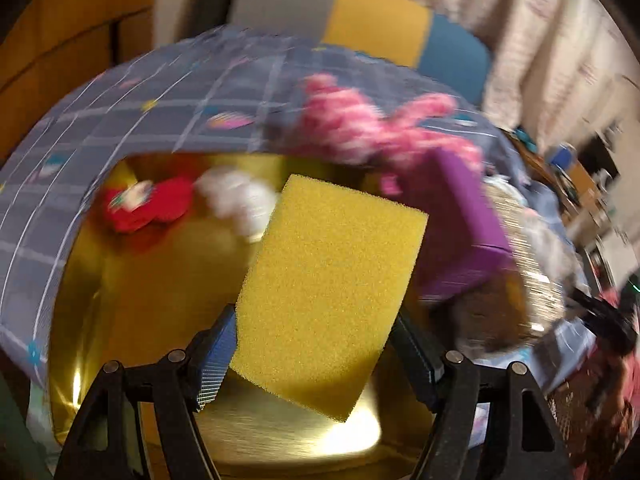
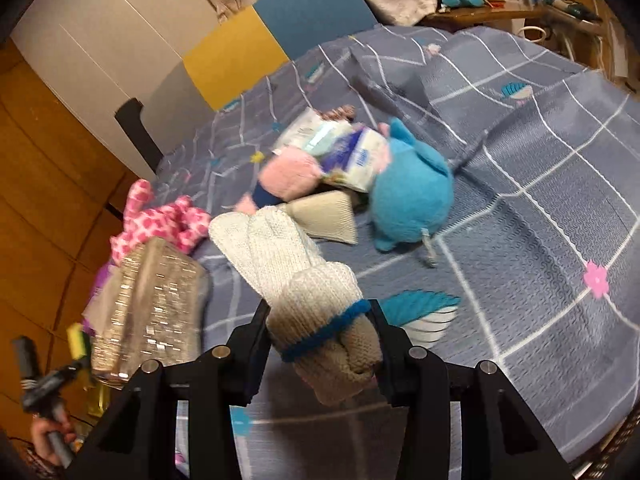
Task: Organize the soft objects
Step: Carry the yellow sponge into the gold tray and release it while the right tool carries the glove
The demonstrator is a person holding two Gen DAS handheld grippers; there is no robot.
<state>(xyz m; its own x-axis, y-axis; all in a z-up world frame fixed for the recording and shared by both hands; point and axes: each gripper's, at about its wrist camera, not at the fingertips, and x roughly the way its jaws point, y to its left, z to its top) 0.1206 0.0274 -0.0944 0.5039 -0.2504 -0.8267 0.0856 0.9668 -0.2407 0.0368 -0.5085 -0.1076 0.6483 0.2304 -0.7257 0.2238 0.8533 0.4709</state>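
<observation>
A bed fills the room here, spread with a grey-blue checked sheet [image 2: 540, 184], with a headboard [image 2: 288, 28] of grey, yellow and blue panels behind it and pale curtains beyond. Over a shiny gold bin [image 1: 132, 300] at the bed's edge, the left gripper [image 1: 312, 344] has its fingers pressed against the two sides of a yellow sponge [image 1: 332, 284], which juts forward from between them, tilted, above the bin's opening. Inside the bin lie a red soft toy [image 1: 152, 204] and something white and fluffy [image 1: 240, 200], both blurred. A pink spotted plush [image 1: 376, 128] and a purple box [image 1: 468, 232] sit just beyond the sponge at the bin's far rim.

The right gripper [image 2: 320, 340] is low over the sheet, its fingers closed on the blue-banded cuff of a cream knitted glove [image 2: 280, 256], whose fingers point away toward a pile: a blue plush [image 2: 408, 196], a tissue packet [image 2: 348, 152] and a pink knitted piece [image 2: 288, 176]. A sequinned pouch [image 2: 148, 304] lies to the left.
</observation>
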